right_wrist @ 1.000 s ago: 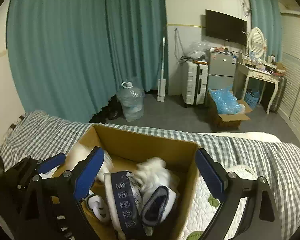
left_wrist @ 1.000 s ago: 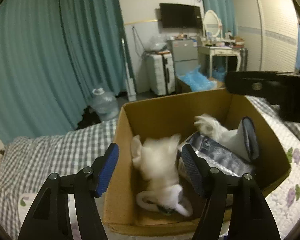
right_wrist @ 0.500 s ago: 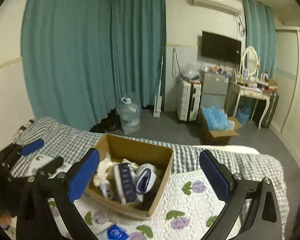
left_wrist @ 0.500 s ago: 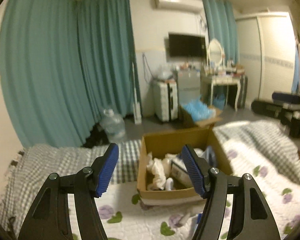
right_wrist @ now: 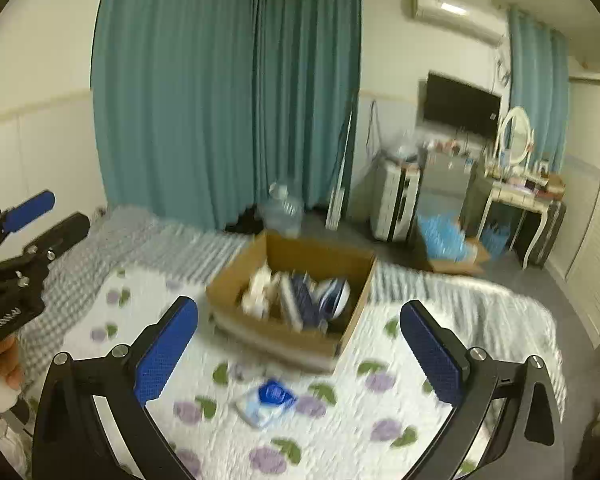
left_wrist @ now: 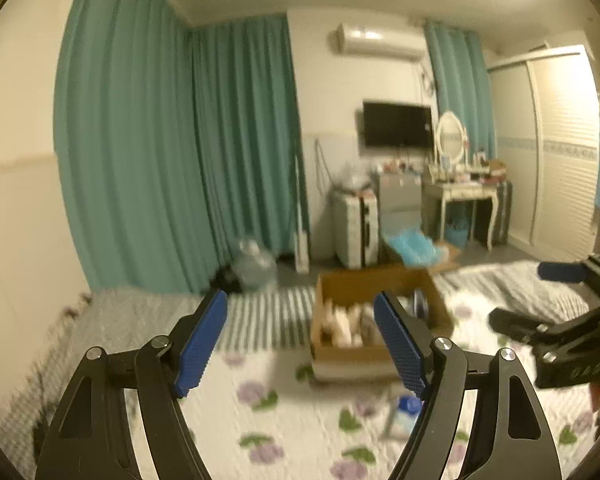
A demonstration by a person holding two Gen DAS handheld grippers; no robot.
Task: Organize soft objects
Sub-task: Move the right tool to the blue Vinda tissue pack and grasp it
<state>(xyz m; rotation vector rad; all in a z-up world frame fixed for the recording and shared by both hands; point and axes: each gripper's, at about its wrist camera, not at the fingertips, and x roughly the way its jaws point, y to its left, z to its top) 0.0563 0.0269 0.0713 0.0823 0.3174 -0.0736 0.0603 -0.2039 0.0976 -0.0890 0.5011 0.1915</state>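
A cardboard box (right_wrist: pixel 342 272) is sitting on the flowered quilt (right_wrist: pixel 340 420) of the bed, and soft things are lying piled inside it: white plush pieces (right_wrist: pixel 260 290) toward its left side and dark blue and white pieces (right_wrist: pixel 320 298) toward its right. The left gripper (left_wrist: pixel 300 344) is hovering in front of the box with its fingers spread wide apart, gripping nothing. The right gripper (right_wrist: pixel 298 354) is hanging in front of the box too, fingers wide apart and holding nothing. A small blue and white packet (right_wrist: pixel 266 400) is lying on the quilt just in front of the box. Teal curtains (right_wrist: pixel 228 96) are hanging behind the box.
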